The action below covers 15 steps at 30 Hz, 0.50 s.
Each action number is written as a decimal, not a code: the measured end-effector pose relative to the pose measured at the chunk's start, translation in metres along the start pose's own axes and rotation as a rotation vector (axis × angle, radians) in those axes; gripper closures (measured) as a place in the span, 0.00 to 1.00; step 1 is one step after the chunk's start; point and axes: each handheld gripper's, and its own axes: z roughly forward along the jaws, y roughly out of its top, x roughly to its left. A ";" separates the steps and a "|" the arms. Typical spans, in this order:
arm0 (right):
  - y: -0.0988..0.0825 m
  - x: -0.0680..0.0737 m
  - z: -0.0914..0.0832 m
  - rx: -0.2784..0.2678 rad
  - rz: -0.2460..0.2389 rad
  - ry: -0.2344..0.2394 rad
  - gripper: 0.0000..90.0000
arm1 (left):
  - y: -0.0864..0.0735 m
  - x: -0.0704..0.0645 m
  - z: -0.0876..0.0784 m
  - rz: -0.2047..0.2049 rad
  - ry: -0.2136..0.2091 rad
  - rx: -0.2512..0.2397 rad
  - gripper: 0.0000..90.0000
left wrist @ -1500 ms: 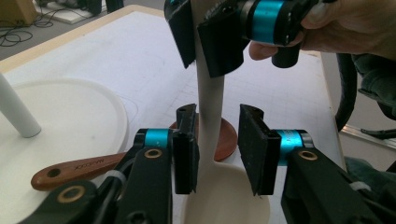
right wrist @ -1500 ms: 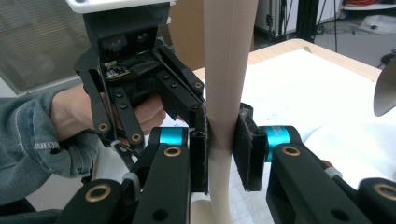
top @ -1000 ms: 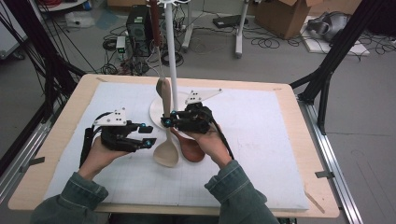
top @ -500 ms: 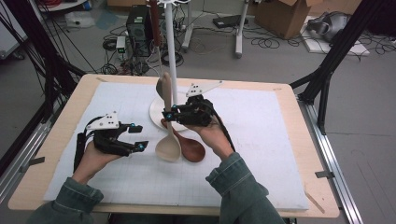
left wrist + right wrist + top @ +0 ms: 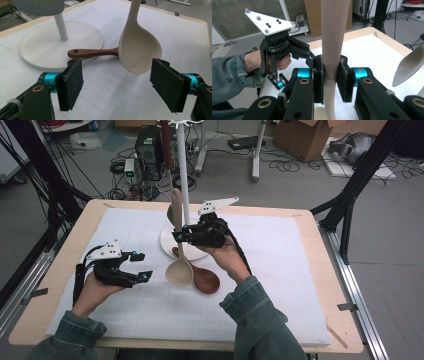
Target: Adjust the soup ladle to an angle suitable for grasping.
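Note:
My right gripper [image 5: 183, 236] is shut on the handle of a pale wooden spoon [image 5: 179, 271], which it holds upright, bowl down, low over the mat. In the right gripper view the handle [image 5: 332, 45] runs straight up between the closed pads [image 5: 344, 80]. A dark brown spoon [image 5: 202, 279] lies on the mat behind the pale bowl, its handle [image 5: 92, 52] resting on the stand's round base [image 5: 37, 50]. My left gripper [image 5: 140, 266] is open and holds nothing, left of the pale bowl [image 5: 138, 50], which hangs beyond its jaws.
A white pole [image 5: 183, 175] rises from the round base [image 5: 167, 242], close beside the right gripper. A wooden utensil [image 5: 173, 210] and a brown-handled one [image 5: 165, 142] hang from its top. A metal blade [image 5: 409, 66] hangs at the right. A white gridded mat [image 5: 280, 270] covers the table.
The right gripper has lifted the pale spoon off the mat and stood it upright. The left gripper has drawn back to the left, away from the spoon.

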 end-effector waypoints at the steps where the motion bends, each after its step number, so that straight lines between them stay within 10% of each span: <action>1: 0.001 0.000 0.000 0.000 0.000 -0.001 0.86 | 0.000 0.000 -0.001 -0.002 0.003 0.000 0.30; 15: 0.016 -0.009 -0.002 0.005 0.002 -0.015 0.86 | -0.003 0.007 -0.003 -0.019 0.027 -0.004 0.25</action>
